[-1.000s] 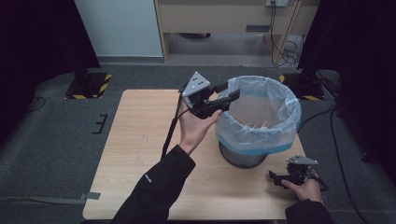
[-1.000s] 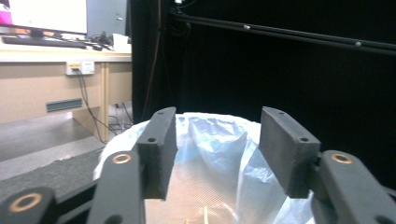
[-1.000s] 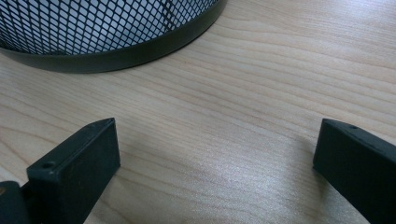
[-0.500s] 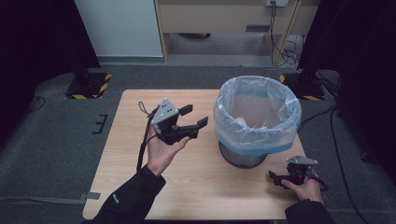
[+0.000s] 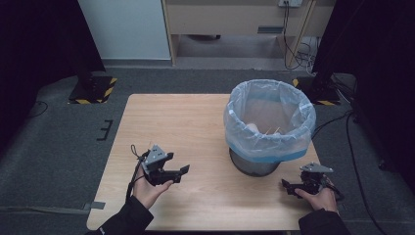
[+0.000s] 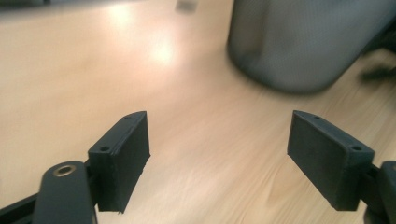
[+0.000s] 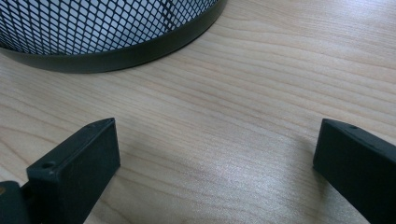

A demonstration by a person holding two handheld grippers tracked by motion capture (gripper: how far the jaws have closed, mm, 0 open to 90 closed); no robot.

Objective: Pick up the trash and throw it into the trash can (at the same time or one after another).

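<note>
Wood surface (image 5: 205,122) bare, both tongs — left (image 5: 182,171), right (image 5: 285,185) — gaping and empty; left's just been opening. Park low, clear of the bin (image 5: 268,125) at right.

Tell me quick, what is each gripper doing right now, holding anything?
Left gripper: open, nothing between its jaws, which have just been opening, above the light wooden table.
Right gripper: open, holding nothing, low over the table.
</note>
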